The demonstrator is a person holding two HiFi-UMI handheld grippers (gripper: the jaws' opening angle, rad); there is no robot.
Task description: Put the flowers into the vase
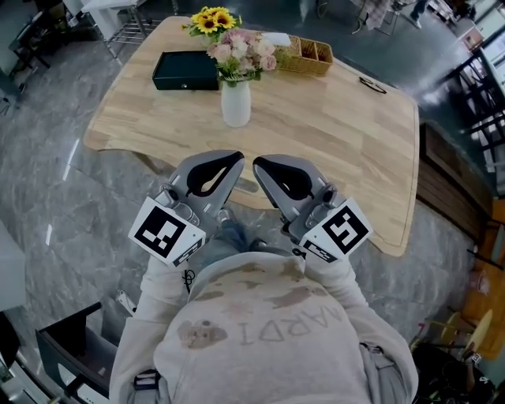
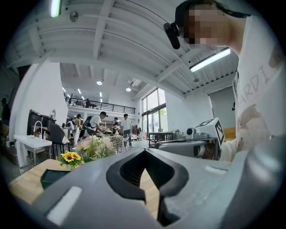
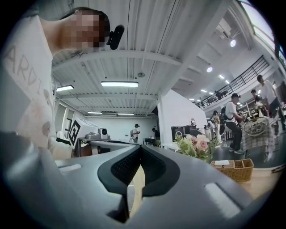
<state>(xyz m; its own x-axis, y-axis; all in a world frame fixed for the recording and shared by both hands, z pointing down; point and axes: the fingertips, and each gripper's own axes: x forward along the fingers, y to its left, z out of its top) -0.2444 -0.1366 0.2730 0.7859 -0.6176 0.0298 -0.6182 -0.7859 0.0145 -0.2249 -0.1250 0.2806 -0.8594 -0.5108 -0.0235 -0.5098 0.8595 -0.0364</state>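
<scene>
Claws both clenched on nothing: left claw and right claw hang short of the table. Pink flowers stand in the white vase, with the sunflowers behind it. Reaching across for them could tip the vase.

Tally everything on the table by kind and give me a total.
vase: 1
box: 1
basket: 1
flower bunches: 2 (pink flowers in the vase, sunflowers behind the box)
small black thing, too small to identify: 1
Total: 6
</scene>
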